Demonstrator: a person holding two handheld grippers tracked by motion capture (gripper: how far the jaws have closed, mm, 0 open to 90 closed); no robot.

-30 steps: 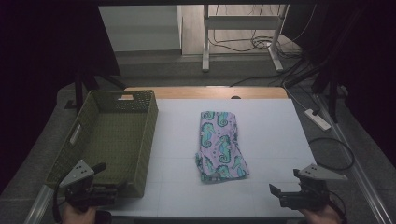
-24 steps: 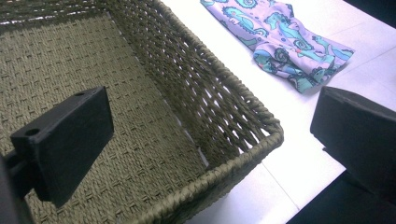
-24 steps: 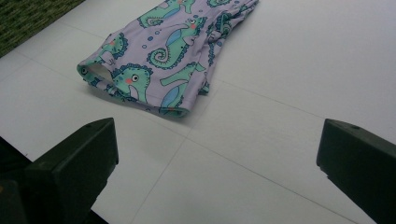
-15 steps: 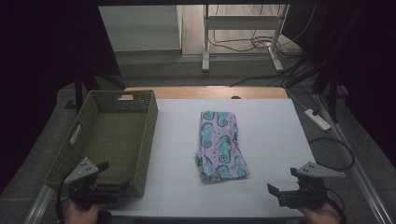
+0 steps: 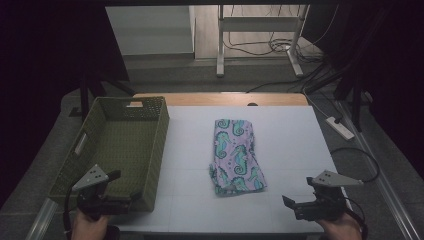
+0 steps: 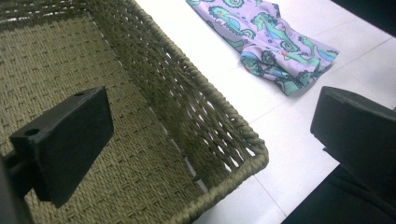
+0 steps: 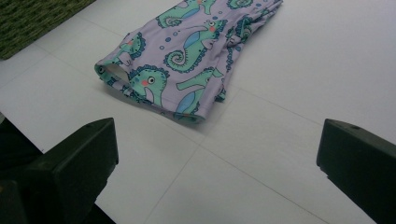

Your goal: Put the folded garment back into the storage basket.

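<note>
So from the high view, the folded seahorse-print cloth is lying flat around the middle of the white desk, purple with teal seahorses, long side running near to far. A green woven basket sits on the left part of the desk, well apart from the cloth. The left gripper hangs at the near left corner, right at the basket's near end, and the right gripper is at the near right edge, off to the near right of the cloth and not touching it.

Left gripper view: jaws are spread wide with nothing between them. One jaw hangs over the basket's woven floor, the other over the desk outside the rim. The cloth is farther off, up top.

Right gripper view: jaws spread wide here too, empty, hovering above bare desk. The cloth lies just beyond them, its folded near end closest to the gripper, and a corner of the basket peeks in at the top left.
</note>
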